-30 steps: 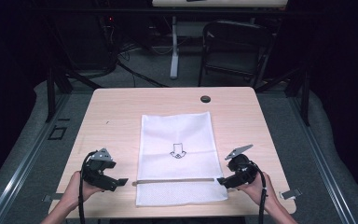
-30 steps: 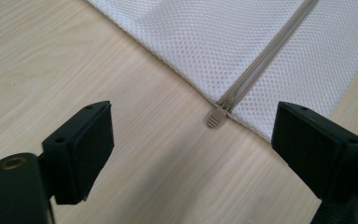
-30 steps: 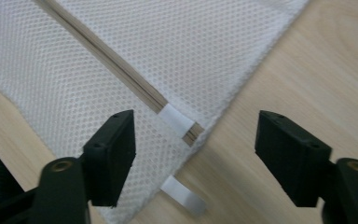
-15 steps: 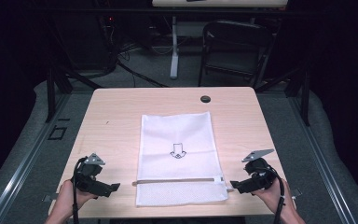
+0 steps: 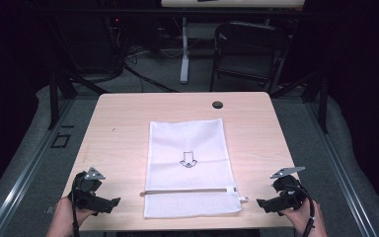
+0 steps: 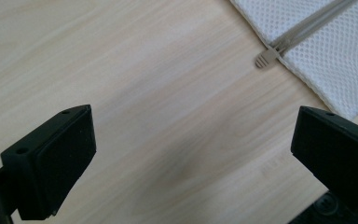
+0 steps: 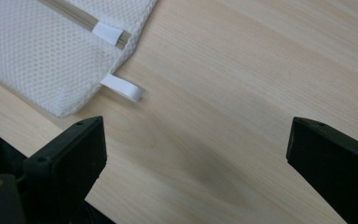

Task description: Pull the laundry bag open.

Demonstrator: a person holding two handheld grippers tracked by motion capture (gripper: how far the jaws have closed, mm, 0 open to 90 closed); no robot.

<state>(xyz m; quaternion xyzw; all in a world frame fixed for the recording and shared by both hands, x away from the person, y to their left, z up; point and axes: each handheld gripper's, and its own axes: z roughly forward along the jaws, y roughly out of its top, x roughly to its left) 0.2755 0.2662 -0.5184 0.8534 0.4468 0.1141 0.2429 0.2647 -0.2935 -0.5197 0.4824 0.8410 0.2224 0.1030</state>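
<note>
While our left gripper and right gripper have just spread their jaws empty, careless regrasping may wrinkle the mesh bag.

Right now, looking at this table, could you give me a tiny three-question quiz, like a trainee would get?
1. True or false: the left gripper grips the bag.
2. What is printed on the bag? A) a star B) an arrow C) a circle
3. Fill in: the small black disc lies near the table's ____ edge.

Key: 1. False: both it and the right gripper have just been opening, with nothing between the fingers, and sit apart from the bag on bare wood. 2. B, the arrow. 3. Far.
</note>
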